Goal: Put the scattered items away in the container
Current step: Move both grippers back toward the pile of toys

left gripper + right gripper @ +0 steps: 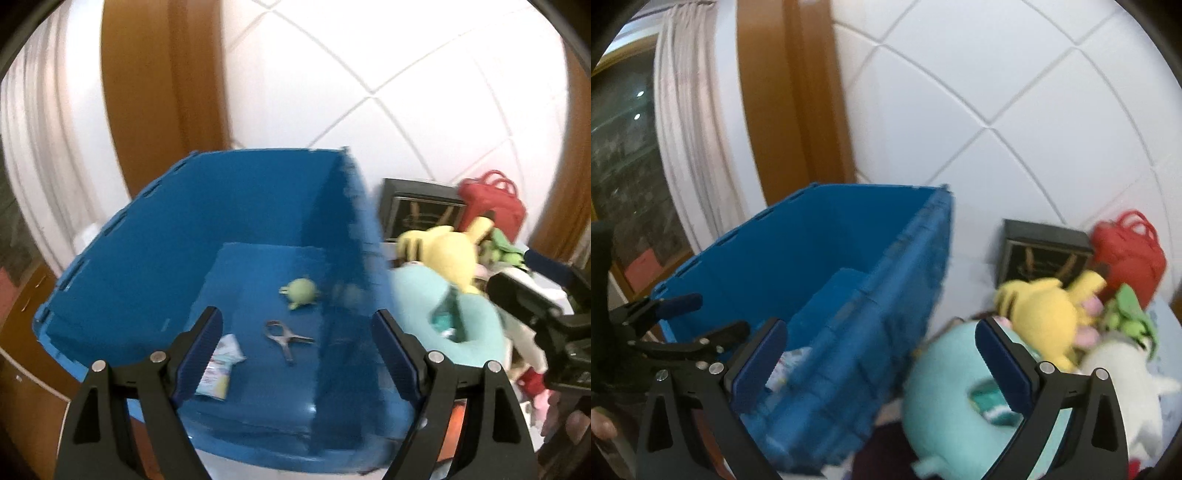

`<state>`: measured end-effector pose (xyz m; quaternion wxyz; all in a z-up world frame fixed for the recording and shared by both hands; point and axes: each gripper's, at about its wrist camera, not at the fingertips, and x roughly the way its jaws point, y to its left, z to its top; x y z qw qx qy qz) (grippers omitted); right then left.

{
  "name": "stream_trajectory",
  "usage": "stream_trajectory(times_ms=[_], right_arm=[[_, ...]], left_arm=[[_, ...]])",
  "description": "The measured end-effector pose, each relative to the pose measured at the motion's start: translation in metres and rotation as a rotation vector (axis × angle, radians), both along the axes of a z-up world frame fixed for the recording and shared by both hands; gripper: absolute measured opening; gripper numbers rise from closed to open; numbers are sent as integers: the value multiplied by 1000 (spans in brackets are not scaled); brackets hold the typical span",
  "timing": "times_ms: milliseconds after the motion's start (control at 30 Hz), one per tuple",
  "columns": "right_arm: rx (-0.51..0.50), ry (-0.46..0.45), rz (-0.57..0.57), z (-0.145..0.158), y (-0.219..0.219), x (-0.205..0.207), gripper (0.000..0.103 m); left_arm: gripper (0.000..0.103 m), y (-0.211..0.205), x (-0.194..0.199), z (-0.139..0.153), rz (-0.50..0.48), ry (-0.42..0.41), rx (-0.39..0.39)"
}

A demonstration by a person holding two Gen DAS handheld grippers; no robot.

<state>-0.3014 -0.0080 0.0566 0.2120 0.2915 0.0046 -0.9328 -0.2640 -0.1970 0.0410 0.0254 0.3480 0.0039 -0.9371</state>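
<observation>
A blue plastic crate (155, 229) stands open; it also shows in the right wrist view (849, 295). Inside lie a small green toy (300, 292), metal scissors (286, 338) and a small packet (218, 363). My left gripper (297, 354) is open and empty above the crate's near side. My right gripper (879, 363) is open and empty over the crate's right wall. To the right lies a pile: a teal ring plush (945, 398), a yellow plush (1045, 314), a green toy (1126, 314) and a white plush (1119, 384).
A dark framed picture (1041, 251) and a red bag (1130, 251) lean on the white tiled wall behind the pile. A wooden door frame (790, 92) and a white curtain (690, 110) stand behind the crate.
</observation>
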Motion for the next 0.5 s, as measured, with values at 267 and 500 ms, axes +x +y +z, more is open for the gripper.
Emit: stream_trajectory(times_ms=[267,500], right_arm=[[-6,-53,-149,-23,117,33,103],[-29,-83,-266,-34,224,60,103]], left_arm=[[83,101,23,-3,-121,20,1],[83,170,28,-24,-128,-35,-1]])
